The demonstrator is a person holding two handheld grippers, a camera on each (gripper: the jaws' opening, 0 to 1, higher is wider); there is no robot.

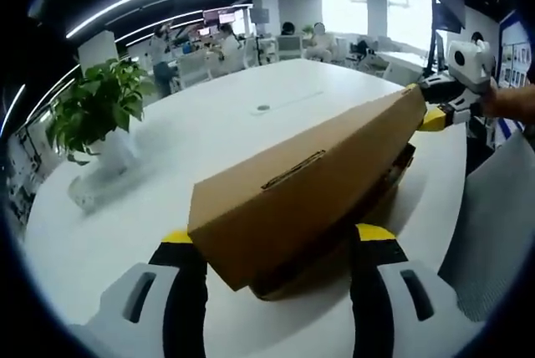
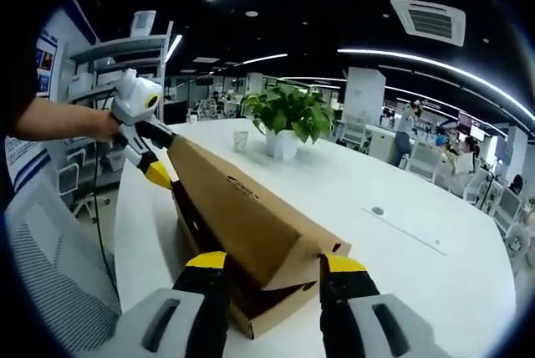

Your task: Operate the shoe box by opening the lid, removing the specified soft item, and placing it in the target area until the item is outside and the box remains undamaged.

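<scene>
On the white worktop (image 1: 209,124) lies the brown cardboard shoe box (image 1: 309,182), its lid (image 2: 238,207) raised. The left claw (image 1: 280,245) pinches one lid end, the right claw (image 2: 272,266) the other. A leafy potted plant (image 1: 96,111) stands beyond the box.

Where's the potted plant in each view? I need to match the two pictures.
Left gripper view: plant at left, on the white table, left of the box.
Right gripper view: plant at upper centre, beyond the box.
Shared landmark: the raised cardboard lid.
</scene>
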